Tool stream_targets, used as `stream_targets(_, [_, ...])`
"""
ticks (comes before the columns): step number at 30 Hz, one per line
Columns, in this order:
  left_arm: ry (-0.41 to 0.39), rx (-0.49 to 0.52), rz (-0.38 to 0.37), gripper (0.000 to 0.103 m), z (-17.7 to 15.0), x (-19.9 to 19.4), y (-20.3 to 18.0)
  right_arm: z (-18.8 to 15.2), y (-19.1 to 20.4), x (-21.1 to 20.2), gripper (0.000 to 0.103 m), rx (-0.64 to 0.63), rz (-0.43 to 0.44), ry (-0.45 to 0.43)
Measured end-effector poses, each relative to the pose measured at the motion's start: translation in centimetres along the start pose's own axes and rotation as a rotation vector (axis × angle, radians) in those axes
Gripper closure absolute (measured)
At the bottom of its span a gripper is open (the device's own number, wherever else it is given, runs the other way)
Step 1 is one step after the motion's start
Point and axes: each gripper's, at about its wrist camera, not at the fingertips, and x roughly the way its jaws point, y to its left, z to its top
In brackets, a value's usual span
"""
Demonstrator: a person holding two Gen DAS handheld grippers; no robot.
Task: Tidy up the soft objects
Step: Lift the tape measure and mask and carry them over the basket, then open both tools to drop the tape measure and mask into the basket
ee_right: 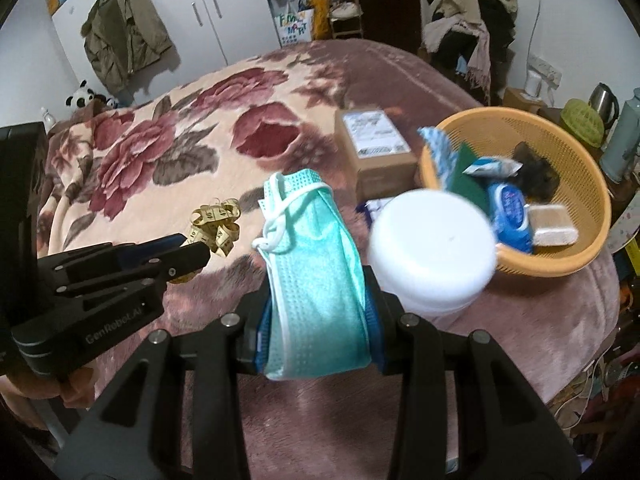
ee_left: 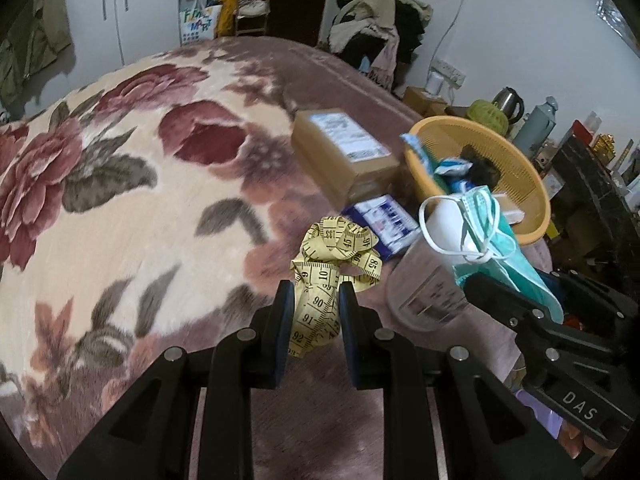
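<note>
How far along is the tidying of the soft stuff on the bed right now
Partly done, it seems. The orange basket already holds a blue wipes pack, a sponge and a dark soft item. In hand: the left gripper grips the yellow tape measure, the right gripper the teal face mask. Left: dropping both in the basket.

Cardboard box (ee_right: 378, 146) lay on bed w/ floral blanket (ee_right: 168, 152). White jar (ee_right: 432, 248) stood nr bed edge. Green coat (ee_right: 124, 44) hung on wardrobe (ee_right: 208, 8); kettle (ee_right: 602, 98) at right.
</note>
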Motion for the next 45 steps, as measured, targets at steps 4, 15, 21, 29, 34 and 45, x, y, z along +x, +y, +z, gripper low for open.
stream_targets(4, [-0.011,0.020,-0.015,0.081,1.5,-0.1,-1.9,0.8,-1.4,-0.6,0.064,0.019,-0.011,-0.020])
stream_targets(15, [-0.005,0.070,-0.076,0.081,4.7,1.7,-7.4,2.8,-7.0,-1.5,0.064,0.088,-0.054,-0.052])
stream_targets(21, [0.001,0.096,-0.098,0.081,6.8,3.2,-9.8,3.8,-10.2,-0.9,0.064,0.134,-0.069,-0.054])
stream_targets(29, [0.041,0.113,-0.129,0.081,10.2,6.7,-12.1,5.1,-14.4,1.0,0.064,0.192,-0.095,-0.041])
stream_targets(34, [0.077,0.107,-0.177,0.081,12.4,9.5,-14.2,5.9,-17.2,2.0,0.062,0.246,-0.101,-0.031])
stream_targets(45, [0.148,0.109,-0.271,0.043,13.7,14.4,-17.2,6.0,-22.7,4.1,0.016,0.365,-0.136,0.009])
